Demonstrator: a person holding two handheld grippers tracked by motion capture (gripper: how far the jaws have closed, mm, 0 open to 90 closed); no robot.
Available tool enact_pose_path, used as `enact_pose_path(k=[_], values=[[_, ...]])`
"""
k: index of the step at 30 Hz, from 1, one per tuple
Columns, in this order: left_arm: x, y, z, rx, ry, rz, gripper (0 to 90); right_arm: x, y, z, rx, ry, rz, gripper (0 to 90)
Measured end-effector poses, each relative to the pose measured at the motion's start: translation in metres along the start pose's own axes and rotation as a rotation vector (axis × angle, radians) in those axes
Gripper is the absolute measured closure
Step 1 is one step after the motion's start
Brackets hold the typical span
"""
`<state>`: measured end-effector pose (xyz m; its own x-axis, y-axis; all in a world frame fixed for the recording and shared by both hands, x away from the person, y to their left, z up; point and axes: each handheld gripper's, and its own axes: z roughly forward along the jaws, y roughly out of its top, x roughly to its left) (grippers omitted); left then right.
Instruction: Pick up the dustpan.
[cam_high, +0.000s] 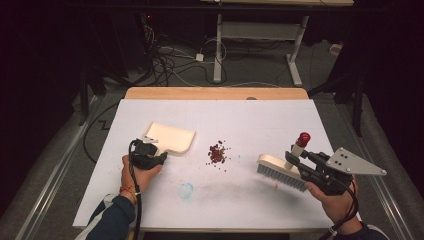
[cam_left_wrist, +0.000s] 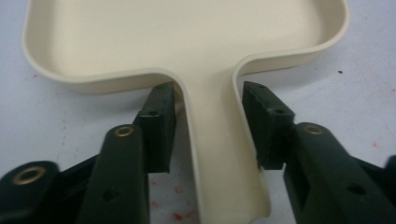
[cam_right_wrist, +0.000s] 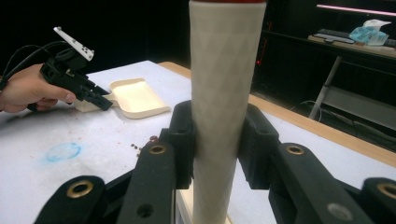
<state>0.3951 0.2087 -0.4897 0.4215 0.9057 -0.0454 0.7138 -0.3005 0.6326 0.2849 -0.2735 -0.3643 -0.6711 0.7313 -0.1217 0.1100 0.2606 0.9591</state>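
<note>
High view is showing the right tongs (cam_high: 296, 159) pinching the brush (cam_high: 280, 171) by its handle, bristles resting on the table (cam_high: 250, 210) right of the red crumbs (cam_high: 217, 153). Left tongs (cam_left_wrist: 208, 126) are sitting spread around the dustpan (cam_left_wrist: 187, 42) handle, one pad (cam_left_wrist: 159, 126) standing just off it. Unclamped like this, the dustpan is likely sliding away when the brush pushes crumbs against its lip, scattering them.

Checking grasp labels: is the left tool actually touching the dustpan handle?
Apart. In the left gripper view, the left tool straddles the dustpan handle, with pale table showing in a gap between each jaw and the handle.
</note>
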Motion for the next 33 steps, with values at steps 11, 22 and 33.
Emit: enact_pose_path(k=[11,22,33], values=[[0.002,0.005,-0.002,0.017,-0.007,0.018,64.1,-0.002,-0.001,0.001,-0.002,0.003,0.011,70.1],[0.005,0.008,-0.036,-0.016,-0.009,0.099,64.3,-0.004,0.001,0.004,-0.003,0.012,0.007,70.1],[0.007,-0.005,-0.077,-0.034,0.000,0.182,64.3,-0.010,0.003,0.002,-0.010,-0.008,0.022,70.2]])
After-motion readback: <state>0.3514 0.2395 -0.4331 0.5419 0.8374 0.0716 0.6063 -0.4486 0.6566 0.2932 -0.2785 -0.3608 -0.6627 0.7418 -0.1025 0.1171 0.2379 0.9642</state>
